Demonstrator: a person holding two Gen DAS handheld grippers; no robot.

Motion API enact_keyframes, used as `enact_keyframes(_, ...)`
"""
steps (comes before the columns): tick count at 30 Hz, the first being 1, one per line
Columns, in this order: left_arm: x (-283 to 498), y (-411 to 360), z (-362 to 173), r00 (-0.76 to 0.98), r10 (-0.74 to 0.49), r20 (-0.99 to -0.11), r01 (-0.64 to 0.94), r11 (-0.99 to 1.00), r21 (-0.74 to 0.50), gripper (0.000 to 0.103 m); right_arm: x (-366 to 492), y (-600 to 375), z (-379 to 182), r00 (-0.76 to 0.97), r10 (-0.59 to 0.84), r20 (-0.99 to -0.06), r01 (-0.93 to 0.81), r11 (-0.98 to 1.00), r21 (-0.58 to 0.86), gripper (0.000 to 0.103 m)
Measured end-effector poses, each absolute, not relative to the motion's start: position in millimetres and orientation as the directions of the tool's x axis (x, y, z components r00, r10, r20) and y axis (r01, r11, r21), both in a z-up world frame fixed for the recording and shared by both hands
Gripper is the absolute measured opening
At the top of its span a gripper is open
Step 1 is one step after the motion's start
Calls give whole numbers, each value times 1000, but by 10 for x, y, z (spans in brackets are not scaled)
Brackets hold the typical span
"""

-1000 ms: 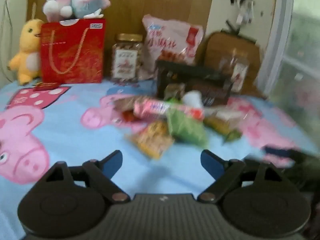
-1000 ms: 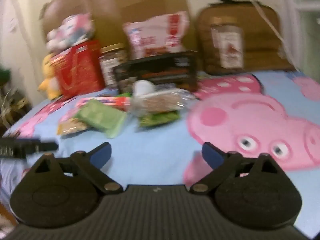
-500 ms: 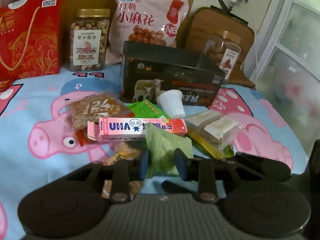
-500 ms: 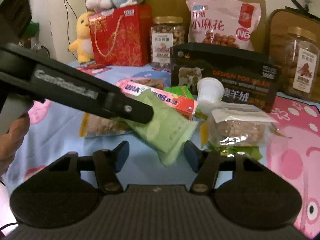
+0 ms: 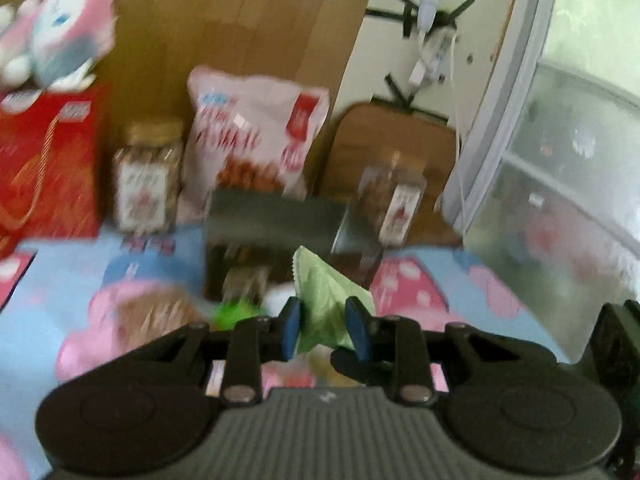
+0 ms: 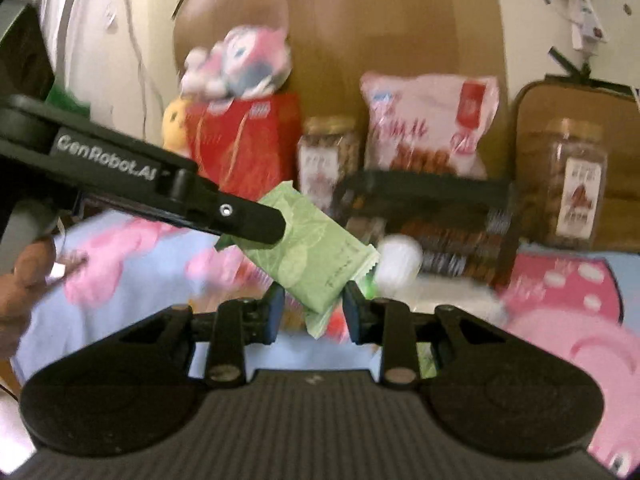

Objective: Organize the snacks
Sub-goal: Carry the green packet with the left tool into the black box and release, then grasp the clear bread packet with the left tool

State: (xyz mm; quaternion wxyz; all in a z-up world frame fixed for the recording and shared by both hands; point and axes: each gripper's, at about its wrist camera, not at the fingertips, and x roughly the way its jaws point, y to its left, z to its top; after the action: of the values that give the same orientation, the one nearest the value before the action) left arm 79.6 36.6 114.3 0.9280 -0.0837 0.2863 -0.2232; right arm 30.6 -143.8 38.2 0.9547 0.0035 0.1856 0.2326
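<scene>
A light green snack packet (image 5: 324, 296) is held up off the pile, with my left gripper (image 5: 322, 324) shut on its near end. In the right wrist view the same green packet (image 6: 312, 252) hangs tilted from the left gripper's black finger (image 6: 240, 216), which reaches in from the left. My right gripper (image 6: 314, 308) has the packet's lower end between its jaws, which are closing. The blue pads stand close on either side, and I see no firm press. The other snacks on the sheet below are blurred.
A black box (image 6: 432, 196) stands behind the pile, with a white cup (image 6: 396, 260) in front. Along the wall stand a pink bag (image 6: 428, 120), two jars (image 6: 328, 152) (image 6: 572, 176) and a red gift bag (image 6: 244, 140) with plush toys. A person's hand (image 6: 28, 268) shows at left.
The left gripper shut on the green packet and lifted it from the pile. The right gripper's jaws narrowed from wide to close around the packet's lower end. Both hands rose.
</scene>
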Motion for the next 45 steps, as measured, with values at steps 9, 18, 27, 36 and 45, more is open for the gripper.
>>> enact_keyframes(9,1997,-236,1013,750,-443,-492,334,895,-297,26,1472,-1748,542,878,293,-378,-297,954,48,37)
enact_keyframes(18,1891,-131,749,703,-472,-532,319,878,-357,31,1290,-2144,494,904,269,-332,-246,963,111,50)
enact_keyframes(27,1287,72,503,582,-527,-619,281,845,-454,32,1155,-2579,-132,757,471,-453,-152,801,579,51)
enact_keyframes(36,1001,120,414,551,-587,-593,278,799,-533,30,744,-2419,7,743,524,-416,-193,763,616,26)
enact_keyframes(45,298,501,645,654,-558,-511,312,814,-490,30,11,-2007,309,788,520,-329,-379,831,406,26)
